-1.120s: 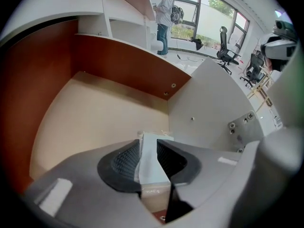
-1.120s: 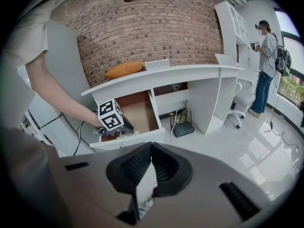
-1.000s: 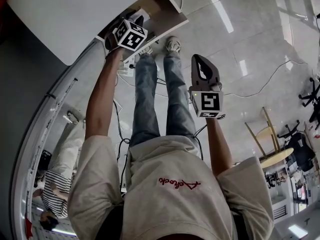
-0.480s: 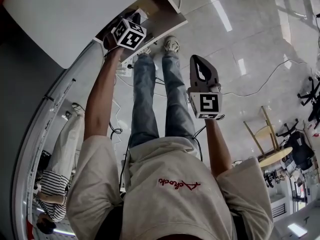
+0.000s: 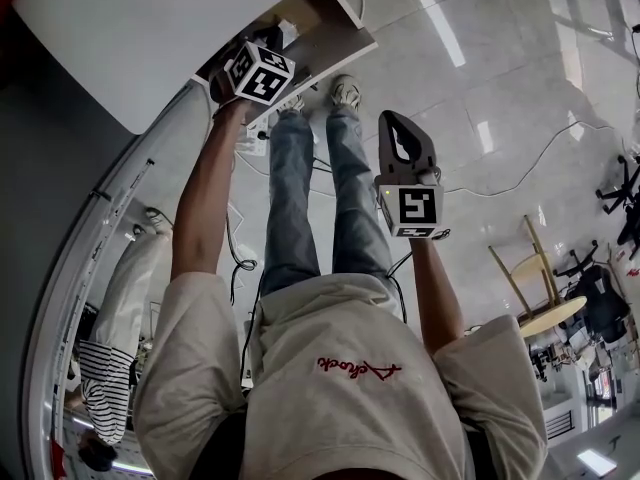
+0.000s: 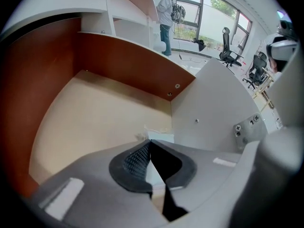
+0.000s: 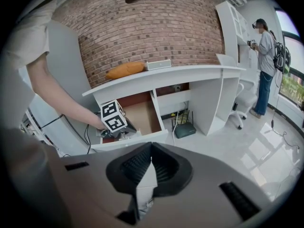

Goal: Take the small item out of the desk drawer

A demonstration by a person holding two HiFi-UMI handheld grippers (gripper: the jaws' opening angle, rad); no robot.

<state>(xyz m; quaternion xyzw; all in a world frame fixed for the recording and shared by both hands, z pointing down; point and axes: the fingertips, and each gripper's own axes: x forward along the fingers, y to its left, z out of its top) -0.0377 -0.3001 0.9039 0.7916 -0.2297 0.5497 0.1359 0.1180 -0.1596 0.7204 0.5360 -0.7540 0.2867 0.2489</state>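
Closing is the change: a second ago the left gripper point(image 6: 150, 142) stood with its jaws spread inside the drawer, and they have just been coming together. The hand itself has hardly shifted. At the lower left of the head view the bystander in a striped top point(image 5: 100, 393) has drifted a little.

The white bench point(image 5: 150, 28) fills the upper left of the head view. The right gripper view shows it standing against a brick wall point(image 7: 142, 27). Its drawer point(image 6: 95, 113) is pulled out, with a pale floor, reddish-brown inner walls and a white front panel. The person stands before it, legs and shoes over the glossy tiled floor point(image 5: 480, 88), left arm stretched down into the drawer.

The left gripper points steeply down into the drawer's near right corner. Its jaws are clenched, and their tips meet on the near edge of the small white item point(image 6: 160, 137). That item lies on the drawer floor close to the white right-hand wall, and only its far part shows past the tips. It looks pinched there, though the contact itself is hidden behind the pads.

The right gripper point(image 7: 151, 146) hangs in the air in front of the person's legs, well apart from the drawer. It is angled down toward the bench, its jaws closed together with nothing between them.
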